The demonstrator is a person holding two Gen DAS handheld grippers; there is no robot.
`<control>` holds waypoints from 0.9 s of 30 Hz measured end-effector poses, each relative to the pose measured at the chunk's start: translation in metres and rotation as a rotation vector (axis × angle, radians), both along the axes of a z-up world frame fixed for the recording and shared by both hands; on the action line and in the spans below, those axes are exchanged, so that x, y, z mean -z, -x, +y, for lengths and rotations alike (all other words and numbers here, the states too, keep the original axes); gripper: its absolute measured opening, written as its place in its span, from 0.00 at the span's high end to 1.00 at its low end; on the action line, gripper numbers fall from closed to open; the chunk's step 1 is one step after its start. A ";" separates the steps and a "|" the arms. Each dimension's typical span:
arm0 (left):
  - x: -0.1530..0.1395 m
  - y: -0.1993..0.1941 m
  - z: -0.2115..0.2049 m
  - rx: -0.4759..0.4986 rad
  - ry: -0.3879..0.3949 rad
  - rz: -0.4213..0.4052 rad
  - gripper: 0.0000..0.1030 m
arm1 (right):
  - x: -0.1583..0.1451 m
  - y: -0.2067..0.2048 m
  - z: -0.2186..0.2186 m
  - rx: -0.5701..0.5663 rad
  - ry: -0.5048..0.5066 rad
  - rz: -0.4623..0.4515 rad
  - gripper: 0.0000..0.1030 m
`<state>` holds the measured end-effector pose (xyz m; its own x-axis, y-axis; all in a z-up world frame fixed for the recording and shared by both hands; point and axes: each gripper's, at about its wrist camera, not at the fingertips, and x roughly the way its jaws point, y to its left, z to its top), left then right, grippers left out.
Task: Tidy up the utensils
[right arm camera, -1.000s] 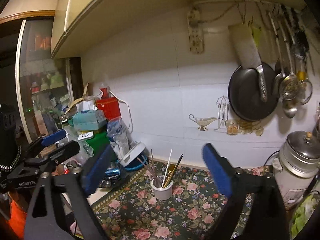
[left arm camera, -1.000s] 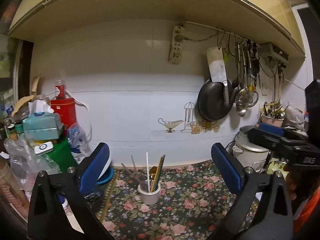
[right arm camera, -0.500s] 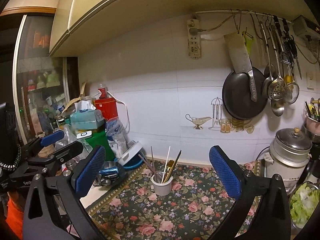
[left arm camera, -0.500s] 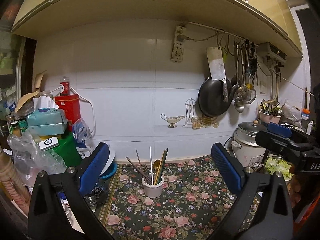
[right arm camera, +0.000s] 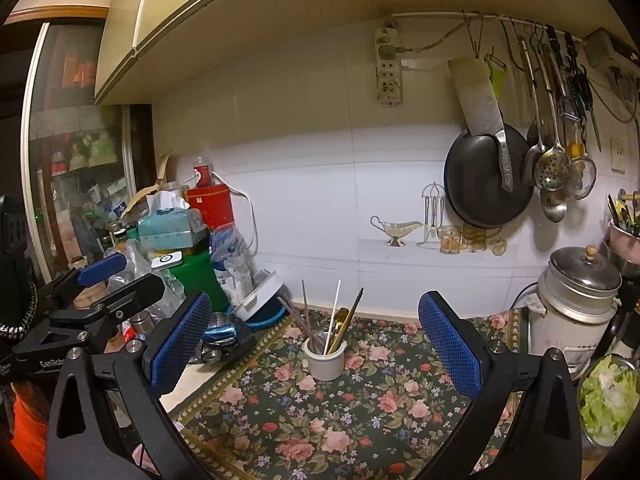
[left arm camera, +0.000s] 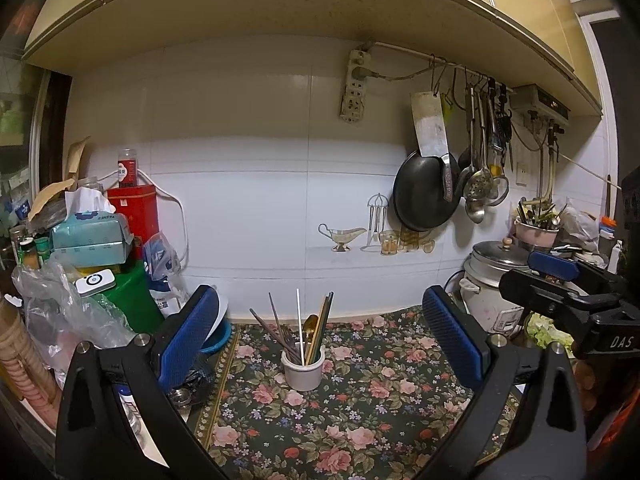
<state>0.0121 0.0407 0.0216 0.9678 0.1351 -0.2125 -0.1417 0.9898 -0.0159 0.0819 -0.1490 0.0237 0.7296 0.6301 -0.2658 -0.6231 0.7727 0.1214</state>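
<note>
A small white cup (left arm camera: 303, 371) (right arm camera: 325, 361) stands on the flowered cloth (left arm camera: 360, 408) near the wall. Chopsticks, a white stick and a gold spoon (left arm camera: 310, 325) (right arm camera: 340, 318) stick up out of it. My left gripper (left arm camera: 320, 344) is open, held back from the cup, with nothing between its blue pads. My right gripper (right arm camera: 316, 340) is open too, also short of the cup and empty. Each gripper shows in the other's view, the right gripper (left arm camera: 560, 280) at the right edge and the left gripper (right arm camera: 108, 280) at the left edge.
A black pan (left arm camera: 426, 196), a cleaver and ladles (right arm camera: 552, 168) hang on the wall at right. A rice cooker (right arm camera: 576, 300) and a bowl of greens (right arm camera: 608, 396) stand at right. Boxes, bags and a green tub (left arm camera: 132, 292) crowd the left side.
Both grippers have drawn back and tilted down a little, so the cup sits lower and more centred between the fingers. Both stayed open and empty.
</note>
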 end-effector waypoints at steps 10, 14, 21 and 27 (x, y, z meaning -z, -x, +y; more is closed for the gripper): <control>0.001 0.000 0.002 -0.008 0.002 -0.001 0.01 | 0.002 -0.001 0.001 -0.002 0.009 0.007 0.00; 0.001 0.000 0.002 -0.006 0.007 -0.001 0.01 | 0.002 -0.002 0.002 -0.001 0.003 0.007 0.00; 0.003 -0.003 0.001 0.006 0.013 0.002 0.01 | 0.001 -0.002 0.002 -0.001 0.002 0.008 0.00; 0.002 -0.004 0.002 0.006 0.025 0.000 0.01 | 0.001 -0.004 0.004 0.000 0.004 0.010 0.00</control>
<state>0.0159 0.0424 0.0195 0.9685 0.1242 -0.2158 -0.1360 0.9899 -0.0409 0.0860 -0.1452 0.0226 0.7270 0.6289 -0.2754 -0.6218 0.7732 0.1243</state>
